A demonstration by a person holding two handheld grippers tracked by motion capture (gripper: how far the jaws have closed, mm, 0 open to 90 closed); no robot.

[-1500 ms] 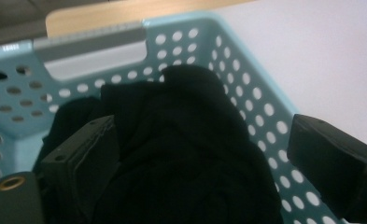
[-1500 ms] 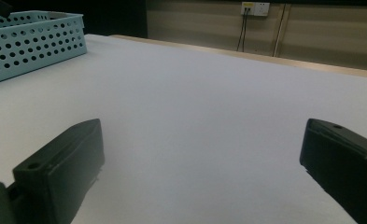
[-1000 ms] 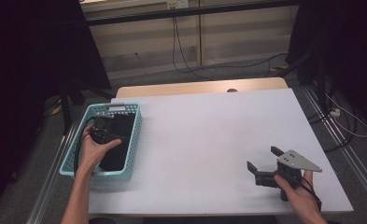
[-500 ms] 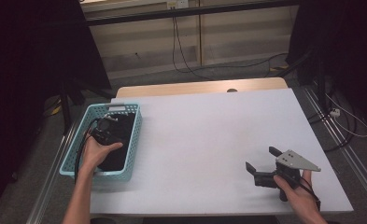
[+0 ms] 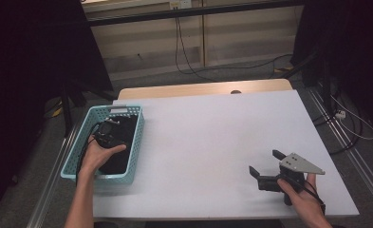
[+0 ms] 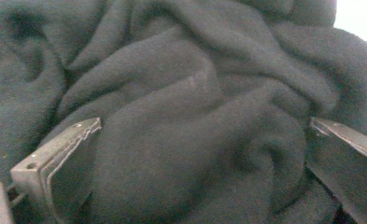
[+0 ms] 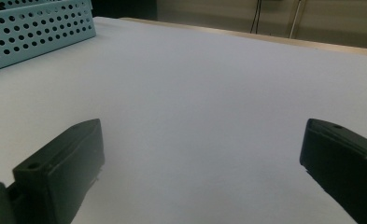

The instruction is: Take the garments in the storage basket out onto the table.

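Left gripper was down inside the light blue perforated basket, which sat at the worktop's left edge in the high view. The person's left hand held the gripper from the near side, with the forearm coming in from the bottom. A dark fleece cloth lay crumpled in the basket, thick with folds. In the left gripper view the jaws stood wide apart, pressed down into the cloth, with a raised fold bulging between them. Nothing was pinched: each jaw lay at an outer side of the fold, the fabric loose between. The left jaw's metal edge showed bare against the fleece; the right jaw was partly sunk in a crease. A sliver of the pale worktop showed at that view's top right corner.

Right gripper rested on the white worktop near its front right corner, well apart from the basket. The right hand gripped it from behind, and the grey three-cornered plate showed on top. Its jaws were spread wide and held nothing; in the right gripper view bare worktop lay between them, and the basket's pierced wall showed far off at the upper left.

Cables hung behind the worktop, against the wall.
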